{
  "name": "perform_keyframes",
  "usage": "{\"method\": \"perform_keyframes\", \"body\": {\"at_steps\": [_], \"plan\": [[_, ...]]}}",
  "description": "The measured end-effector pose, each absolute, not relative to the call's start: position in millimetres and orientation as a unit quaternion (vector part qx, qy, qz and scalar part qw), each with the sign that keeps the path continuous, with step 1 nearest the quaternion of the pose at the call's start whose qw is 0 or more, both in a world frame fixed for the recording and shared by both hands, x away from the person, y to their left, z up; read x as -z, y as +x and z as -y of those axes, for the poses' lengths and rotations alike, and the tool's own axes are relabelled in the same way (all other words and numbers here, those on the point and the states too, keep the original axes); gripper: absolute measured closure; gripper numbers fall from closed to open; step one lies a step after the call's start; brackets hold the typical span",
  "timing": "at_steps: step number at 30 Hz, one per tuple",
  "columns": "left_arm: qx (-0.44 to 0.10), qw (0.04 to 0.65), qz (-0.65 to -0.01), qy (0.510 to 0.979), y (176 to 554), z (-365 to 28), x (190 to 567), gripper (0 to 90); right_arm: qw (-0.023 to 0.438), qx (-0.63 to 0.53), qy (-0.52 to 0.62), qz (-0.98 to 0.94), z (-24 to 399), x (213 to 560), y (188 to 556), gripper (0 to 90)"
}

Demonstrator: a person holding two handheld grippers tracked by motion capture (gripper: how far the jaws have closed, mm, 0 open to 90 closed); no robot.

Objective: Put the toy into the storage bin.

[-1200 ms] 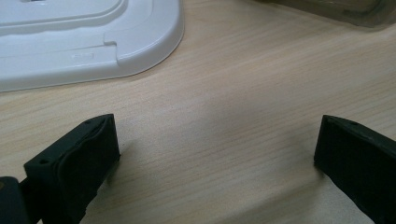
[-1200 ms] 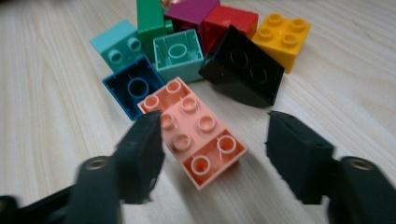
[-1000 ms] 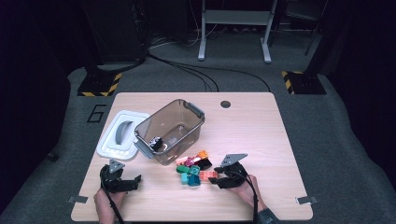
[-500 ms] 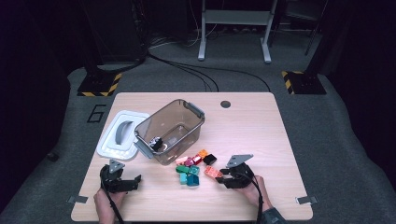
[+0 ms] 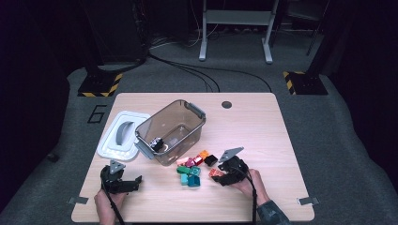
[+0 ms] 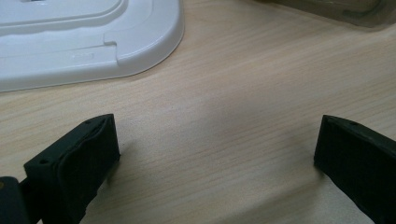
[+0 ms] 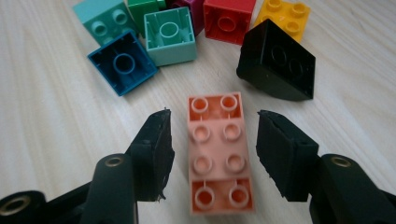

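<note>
Right claw (image 7: 212, 149) — just opened, jaws clear of orange brick stack (image 7: 218, 154) | centre jaws on its long sides, close squarely | left claw (image 6: 215, 158) wide — empty.

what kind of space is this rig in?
Likely a lab or recording workshop, not a home: a light wooden table on grey carpet, yellow-and-black hazard-striped stand bases, black cables across the floor, and a metal equipment frame behind.

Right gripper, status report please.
Right gripper jaws just opened, straddling orange-pink brick stack, not pressing. Left gripper open over bare table. Black brick close ahead.
</note>
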State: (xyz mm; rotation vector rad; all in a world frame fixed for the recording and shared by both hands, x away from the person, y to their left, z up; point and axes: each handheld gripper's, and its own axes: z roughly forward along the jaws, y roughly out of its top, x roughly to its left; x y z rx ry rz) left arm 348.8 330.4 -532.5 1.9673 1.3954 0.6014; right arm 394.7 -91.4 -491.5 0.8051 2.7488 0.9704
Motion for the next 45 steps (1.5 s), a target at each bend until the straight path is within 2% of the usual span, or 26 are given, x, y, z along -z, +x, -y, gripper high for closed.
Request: {"method": "perform_keyframes", "body": {"at_steps": [7,11,14,30,45], "plan": [[-0.229,0.322,-0.532,0.749,349,-330,532,0.0,0.055,-0.286,0.27,-0.918,72,496,405,46.8],[-0.229,0.322,-0.531,0.749,349,-330,532,0.0,0.053,-0.282,0.271,-0.919,69,497,406,55.7],[-0.229,0.322,-0.532,0.749,349,-330,532,0.0,0.053,-0.279,0.272,-0.92,70,497,406,57.9],[-0.226,0.321,-0.531,0.751,349,-331,532,0.0,0.079,-0.341,0.328,-0.878,106,474,416,58.7],[-0.229,0.322,-0.531,0.75,349,-330,532,0.0,0.107,-0.383,0.371,-0.84,117,463,464,58.8]]}}
